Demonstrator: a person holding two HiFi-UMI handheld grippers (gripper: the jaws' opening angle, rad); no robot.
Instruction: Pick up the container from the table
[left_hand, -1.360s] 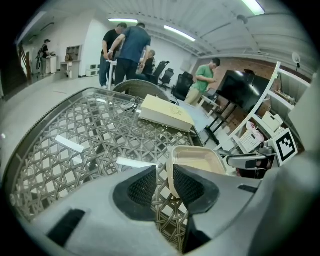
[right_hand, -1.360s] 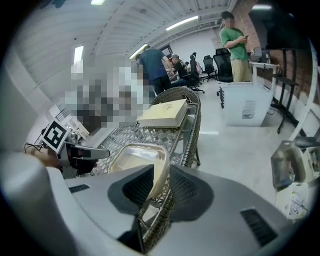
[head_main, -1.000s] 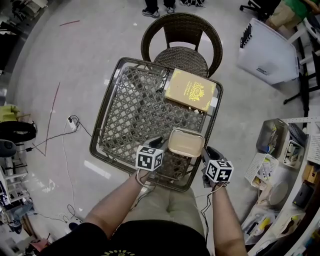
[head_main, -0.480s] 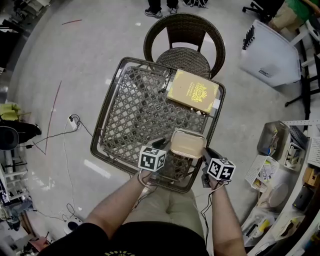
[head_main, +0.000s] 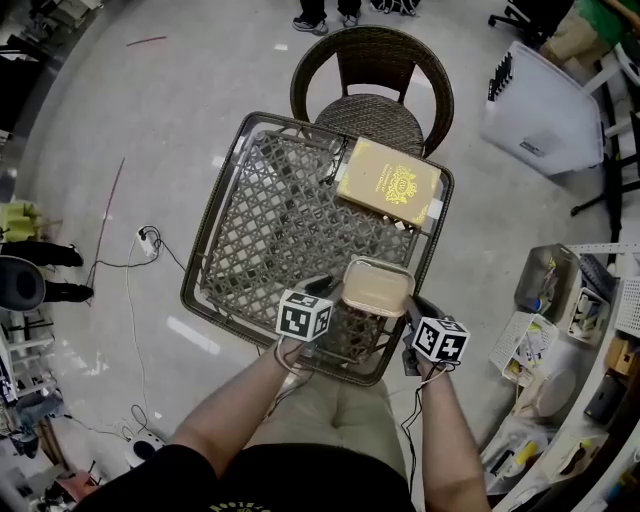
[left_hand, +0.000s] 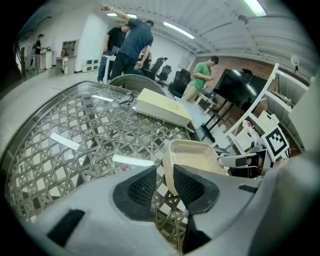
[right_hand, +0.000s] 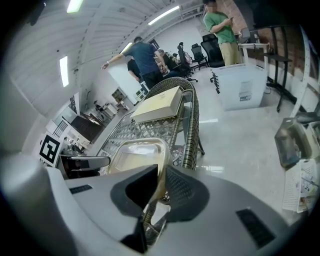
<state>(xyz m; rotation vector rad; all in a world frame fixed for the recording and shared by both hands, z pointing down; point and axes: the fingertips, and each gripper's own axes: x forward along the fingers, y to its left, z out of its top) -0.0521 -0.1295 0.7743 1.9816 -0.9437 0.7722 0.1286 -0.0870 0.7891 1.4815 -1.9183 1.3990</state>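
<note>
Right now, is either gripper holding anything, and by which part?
The right gripper pinches the container by its right rim; left gripper straddles its left rim, unclamped.

Beige container (head_main: 376, 287); brown lattice-weave table (head_main: 268, 222); yellow box (head_main: 388, 182), gold emblem; dark-brown wicker chair (head_main: 375, 118).

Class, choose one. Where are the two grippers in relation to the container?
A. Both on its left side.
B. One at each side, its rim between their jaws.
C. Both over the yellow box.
B: the left gripper is at the left rim of the container and the right gripper at its right rim.
</note>
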